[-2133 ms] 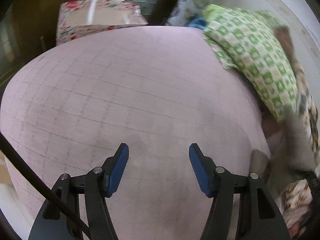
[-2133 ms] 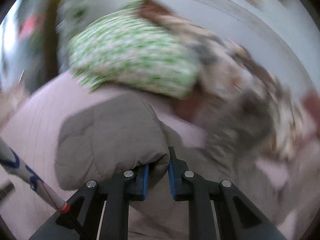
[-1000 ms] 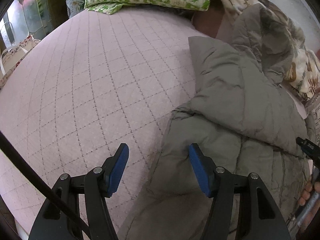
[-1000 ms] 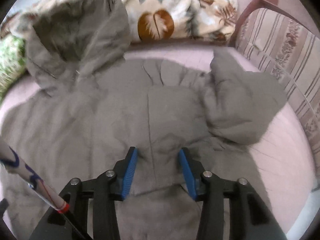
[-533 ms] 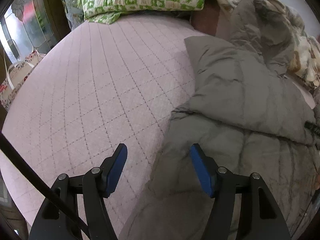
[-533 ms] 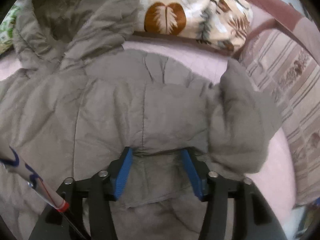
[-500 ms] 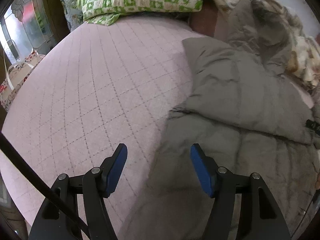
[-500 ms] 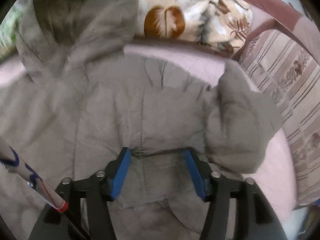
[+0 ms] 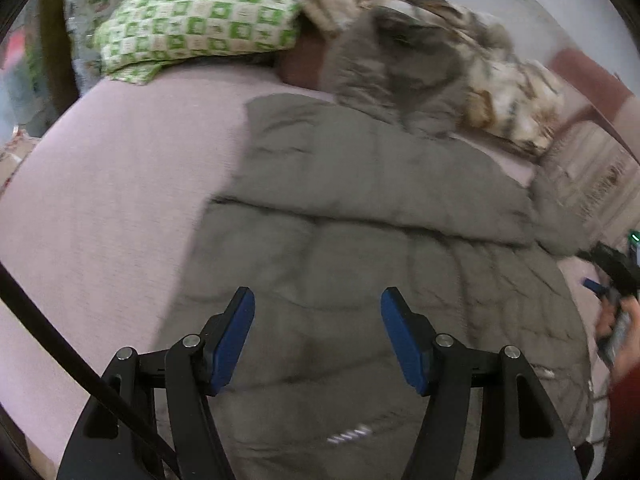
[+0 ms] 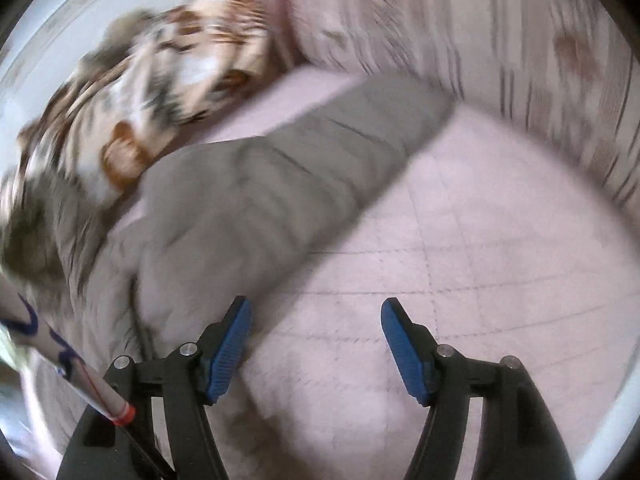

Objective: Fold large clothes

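Basically, pink quilted bed cover (image 9: 100, 184) fills both views, with the grey padded coat (image 9: 360, 208) spread flat on it. Its sleeve (image 10: 304, 168) runs diagonally, up-right from the body, lying just left of the right gripper (image 10: 316, 342). That gripper's jaws have just been opening, nothing between them, only bedding below. Left gripper (image 9: 318, 336) hangs over the coat body, jaws apart, empty, angled down. Right one is nearer the sleeve.
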